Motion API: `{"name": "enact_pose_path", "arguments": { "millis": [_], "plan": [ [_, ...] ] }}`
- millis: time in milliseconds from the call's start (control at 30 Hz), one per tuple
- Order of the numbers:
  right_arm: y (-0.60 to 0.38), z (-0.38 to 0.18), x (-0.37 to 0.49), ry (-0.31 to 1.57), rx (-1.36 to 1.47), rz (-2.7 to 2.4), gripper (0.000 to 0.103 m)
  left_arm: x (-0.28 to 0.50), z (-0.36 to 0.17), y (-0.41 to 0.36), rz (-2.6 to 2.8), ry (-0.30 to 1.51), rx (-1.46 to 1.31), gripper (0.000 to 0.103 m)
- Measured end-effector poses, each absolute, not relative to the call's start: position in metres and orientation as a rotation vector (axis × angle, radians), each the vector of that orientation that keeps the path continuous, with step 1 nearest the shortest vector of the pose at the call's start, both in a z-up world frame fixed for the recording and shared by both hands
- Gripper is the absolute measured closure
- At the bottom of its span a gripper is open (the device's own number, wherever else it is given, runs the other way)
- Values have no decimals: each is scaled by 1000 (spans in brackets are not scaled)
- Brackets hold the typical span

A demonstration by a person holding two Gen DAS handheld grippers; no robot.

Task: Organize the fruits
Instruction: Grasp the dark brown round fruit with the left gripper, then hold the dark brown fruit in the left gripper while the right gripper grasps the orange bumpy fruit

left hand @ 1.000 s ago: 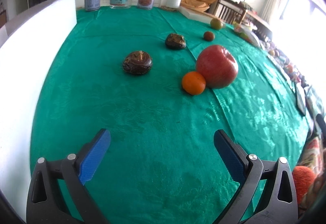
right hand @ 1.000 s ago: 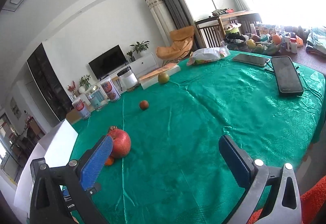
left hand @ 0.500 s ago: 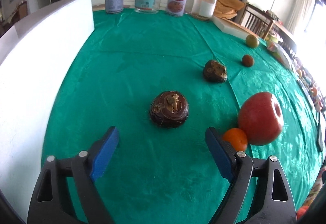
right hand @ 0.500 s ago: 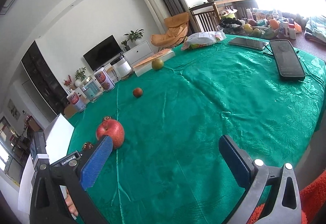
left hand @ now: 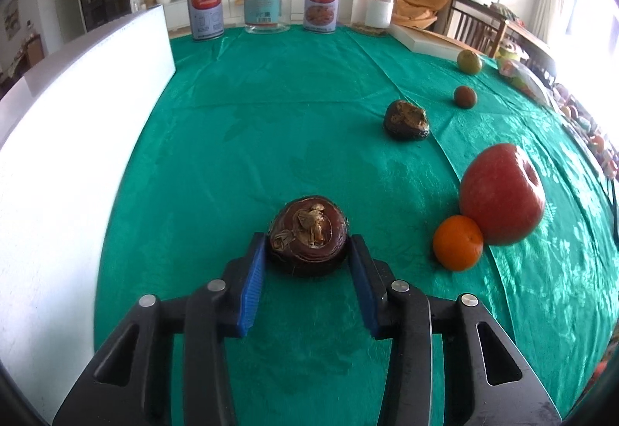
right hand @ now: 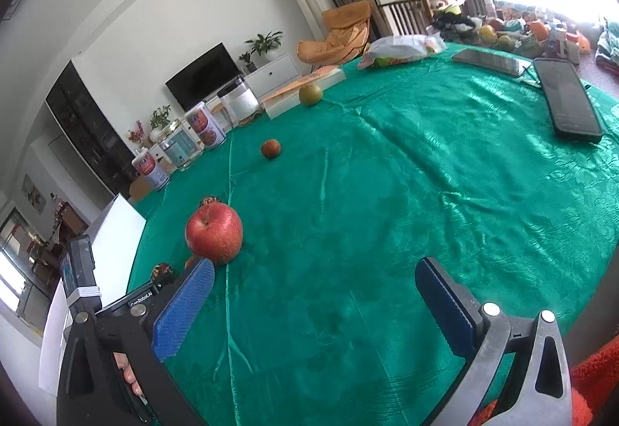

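My left gripper [left hand: 308,252] is closed around the dark brown fruit [left hand: 308,235], both blue pads [left hand: 253,273] pressed on its sides; fruit sits on the green tablecloth [left hand: 271,124], crusty stem end up. Just right of it: small orange [left hand: 458,242] touching the big red apple [left hand: 502,194] behind it. Further back on the right, a 2nd dark brown fruit [left hand: 406,120], then a small reddish-brown fruit [left hand: 464,96], then a green fruit [left hand: 469,61] beside a flat white box [left hand: 425,41]. White board [left hand: 69,124] runs along the left edge of the table. Far edge: 2 printed cans [left hand: 205,10], a clear jar [left hand: 266,6] between them, and a black-lidded jar [left hand: 373,8] off to the right. My right gripper [right hand: 315,294] is wide open, nothing between the pads, hovering above bare cloth near the table's front edge. From that view the red apple [right hand: 214,232] is just past the left pad, small reddish-brown fruit [right hand: 270,148] further back, green fruit [right hand: 310,94] by the white box. 2 dark phones [right hand: 570,101] lie flat well off to the right, with a plastic bag [right hand: 398,48] at the far edge.
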State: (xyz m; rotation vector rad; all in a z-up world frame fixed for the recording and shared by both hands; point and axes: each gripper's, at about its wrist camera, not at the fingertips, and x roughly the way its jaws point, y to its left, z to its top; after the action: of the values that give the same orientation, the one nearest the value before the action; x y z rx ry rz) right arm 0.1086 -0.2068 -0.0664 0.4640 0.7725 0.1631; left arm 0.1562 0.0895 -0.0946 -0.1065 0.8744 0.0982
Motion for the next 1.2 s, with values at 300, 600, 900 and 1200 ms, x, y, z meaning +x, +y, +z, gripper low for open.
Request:
{"name": "enact_pose_path", "arguments": {
  "millis": [300, 600, 900, 1200],
  "plan": [
    [-158, -69, 191, 1055, 224, 412, 0, 136, -93, 92, 90, 881, -110, 59],
    [-112, -88, 188, 1028, 151, 449, 15, 112, -93, 94, 58, 892, -118, 59],
    [-129, -80, 193, 1011, 168, 395, 18, 109, -94, 93, 69, 873, -104, 59],
    [-152, -70, 331, 941, 50, 320, 18, 110, -94, 90, 77, 875, -90, 59]
  ]
}}
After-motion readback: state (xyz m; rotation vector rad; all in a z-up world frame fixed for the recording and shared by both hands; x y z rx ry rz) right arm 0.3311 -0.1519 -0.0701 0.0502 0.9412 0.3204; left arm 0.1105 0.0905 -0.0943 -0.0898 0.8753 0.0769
